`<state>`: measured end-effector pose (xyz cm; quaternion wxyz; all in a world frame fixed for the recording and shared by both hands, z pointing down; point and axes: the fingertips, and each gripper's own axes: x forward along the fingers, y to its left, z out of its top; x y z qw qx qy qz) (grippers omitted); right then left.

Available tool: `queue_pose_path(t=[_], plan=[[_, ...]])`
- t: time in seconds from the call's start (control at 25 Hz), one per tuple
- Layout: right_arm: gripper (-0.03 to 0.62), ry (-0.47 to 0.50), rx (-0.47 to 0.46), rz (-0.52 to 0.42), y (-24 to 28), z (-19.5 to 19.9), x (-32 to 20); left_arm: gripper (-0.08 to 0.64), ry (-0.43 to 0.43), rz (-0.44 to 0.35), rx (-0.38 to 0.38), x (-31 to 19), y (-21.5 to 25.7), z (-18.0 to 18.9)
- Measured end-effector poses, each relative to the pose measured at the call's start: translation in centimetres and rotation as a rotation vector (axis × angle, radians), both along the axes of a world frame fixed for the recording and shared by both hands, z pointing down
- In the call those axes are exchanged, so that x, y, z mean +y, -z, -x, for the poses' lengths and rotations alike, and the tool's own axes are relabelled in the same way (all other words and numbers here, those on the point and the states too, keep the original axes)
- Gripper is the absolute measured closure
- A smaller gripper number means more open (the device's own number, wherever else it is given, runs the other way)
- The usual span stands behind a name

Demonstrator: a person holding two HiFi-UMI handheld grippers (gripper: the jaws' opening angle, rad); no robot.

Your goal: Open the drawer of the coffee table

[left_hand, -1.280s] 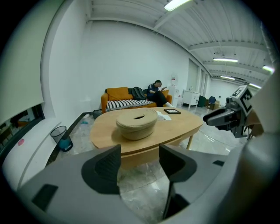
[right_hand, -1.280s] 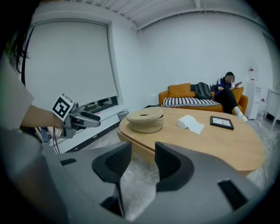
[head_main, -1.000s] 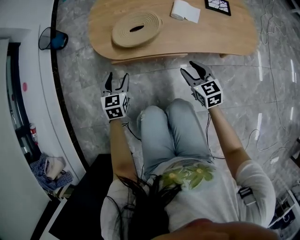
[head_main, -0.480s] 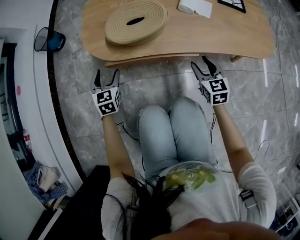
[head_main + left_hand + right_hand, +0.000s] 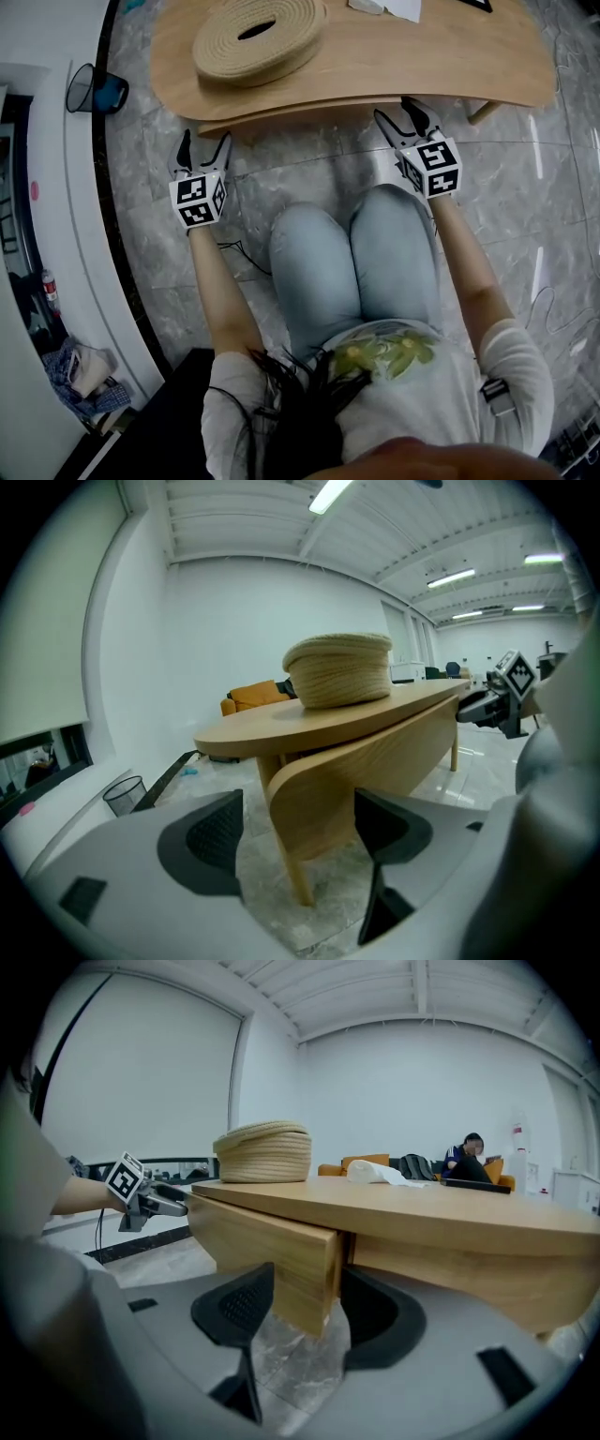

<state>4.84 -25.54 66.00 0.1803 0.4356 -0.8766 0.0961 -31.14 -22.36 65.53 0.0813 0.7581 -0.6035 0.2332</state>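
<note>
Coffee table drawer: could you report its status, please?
Left gripper open, empty; right gripper open astride light wooden drawer front; jaws just opened wider. Nothing blocking.

The floor (image 5: 309, 178) is glossy grey marble-look tile, catching streaks of reflected light on the right of the head view. A black wire wastebasket (image 5: 91, 92) stands near its left edge. The walls (image 5: 216, 639) are plain white. Long strip lights (image 5: 330, 493) run across a white ribbed ceiling (image 5: 244, 522). An orange sofa (image 5: 251, 697) sits against the far wall. A large pale roller blind (image 5: 141, 1082) covers a window.
</note>
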Motion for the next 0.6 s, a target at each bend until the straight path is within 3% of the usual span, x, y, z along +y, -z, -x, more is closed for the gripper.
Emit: queue_pose_path(t=[0.2,0.6], plan=[[0.379,-0.010,0.026,0.011,-0.5,0.4,-0.2,0.192,-0.048,0.052,0.039,-0.6,-1.3,-1.5],[0.390,-0.034,0.012,0.009,-0.4,0.2,-0.3,0.193,-0.015,0.052,0.065,-0.3,-1.0,-1.5]])
